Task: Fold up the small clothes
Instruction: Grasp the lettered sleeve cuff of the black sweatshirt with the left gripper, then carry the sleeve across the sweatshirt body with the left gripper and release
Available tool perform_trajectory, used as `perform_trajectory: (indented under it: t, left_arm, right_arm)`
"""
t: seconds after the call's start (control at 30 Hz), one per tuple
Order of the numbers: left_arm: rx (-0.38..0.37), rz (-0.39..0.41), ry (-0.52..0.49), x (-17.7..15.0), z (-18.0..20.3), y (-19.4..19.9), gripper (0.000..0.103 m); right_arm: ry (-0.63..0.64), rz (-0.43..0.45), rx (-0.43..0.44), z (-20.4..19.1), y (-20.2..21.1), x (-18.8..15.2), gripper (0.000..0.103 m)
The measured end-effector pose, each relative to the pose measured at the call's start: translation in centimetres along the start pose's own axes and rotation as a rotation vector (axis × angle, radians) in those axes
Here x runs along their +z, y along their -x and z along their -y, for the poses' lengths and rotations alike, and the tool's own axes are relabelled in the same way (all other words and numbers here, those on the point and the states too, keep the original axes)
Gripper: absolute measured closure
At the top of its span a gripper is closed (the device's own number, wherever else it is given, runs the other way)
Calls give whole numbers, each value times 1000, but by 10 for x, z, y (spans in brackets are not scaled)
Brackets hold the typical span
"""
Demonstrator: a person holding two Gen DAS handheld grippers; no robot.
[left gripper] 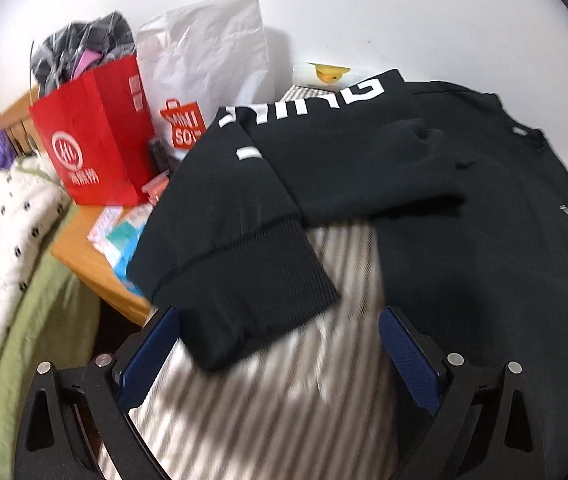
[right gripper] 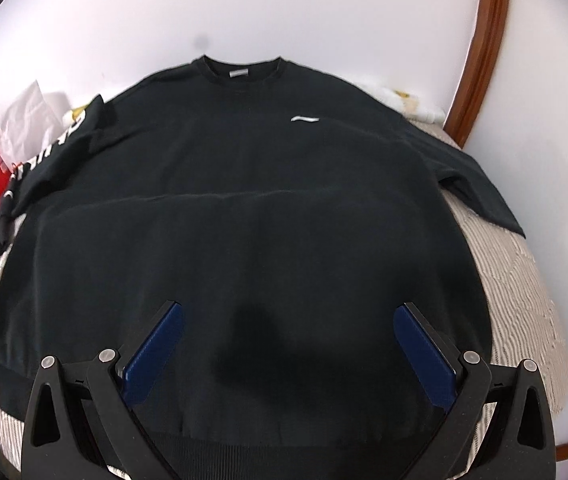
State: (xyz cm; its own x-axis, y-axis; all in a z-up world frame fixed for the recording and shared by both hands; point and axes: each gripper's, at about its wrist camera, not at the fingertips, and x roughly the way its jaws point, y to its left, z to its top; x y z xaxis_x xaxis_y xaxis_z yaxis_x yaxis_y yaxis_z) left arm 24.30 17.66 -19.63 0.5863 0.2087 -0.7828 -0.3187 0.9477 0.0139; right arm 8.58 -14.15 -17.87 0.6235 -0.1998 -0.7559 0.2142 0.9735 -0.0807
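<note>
White wall backed a bed with a pale ribbed cover, and on it your black sweatshirt lay spread flat, chest side up, collar toward the wall. Its left sleeve, printed with white letters, was folded back on itself, the ribbed cuff resting just ahead of your left claw. That claw was spread wide and gripped nothing, hanging over the striped cover beside the cuff. Your right claw was likewise released, poised above the lower body of the sweatshirt, near the hem. Beside the bed, a wooden worktop carried a red paper bag and a white shopping bag.
</note>
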Motion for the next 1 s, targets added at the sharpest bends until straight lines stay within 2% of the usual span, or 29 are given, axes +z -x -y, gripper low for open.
perform_trajectory:
  t: [0.1, 0.17, 0.2, 0.27, 0.33, 0.37, 0.5, 0.63, 0.83, 1.0]
  left_arm:
    - [69, -8, -21, 7, 5, -14, 12]
    - [103, -1, -33, 9, 7, -16, 33]
    - [111, 3, -34, 10, 7, -16, 36]
    - [144, 5, -39, 13, 8, -14, 70]
    - [160, -1, -47, 15, 7, -12, 85]
    - [163, -4, -47, 16, 6, -9, 89]
    - [163, 6, -22, 29, 4, 12, 90]
    - [95, 49, -40, 49, 28, 42, 90]
    - [-74, 97, -103, 76, 99, 74, 91]
    - [-218, 115, -189, 90, 182, 87, 91]
  right_arm:
    - [9, -22, -10, -2, -11, 4, 0]
    - [16, -28, -14, -1, -15, 5, 0]
    - [18, -30, -17, 0, -17, 6, 0]
    - [18, -32, -21, 3, -19, 6, 0]
    - [14, -30, -21, 8, -20, 7, 0]
    - [12, -27, -19, 11, -19, 7, 0]
    - [4, -6, 2, 25, -12, 7, 0]
    - [-14, 26, 20, 43, -3, 7, 0]
    - [-52, 49, 14, 80, 6, 7, 0]
    - [-86, 65, -16, 112, 12, 5, 0]
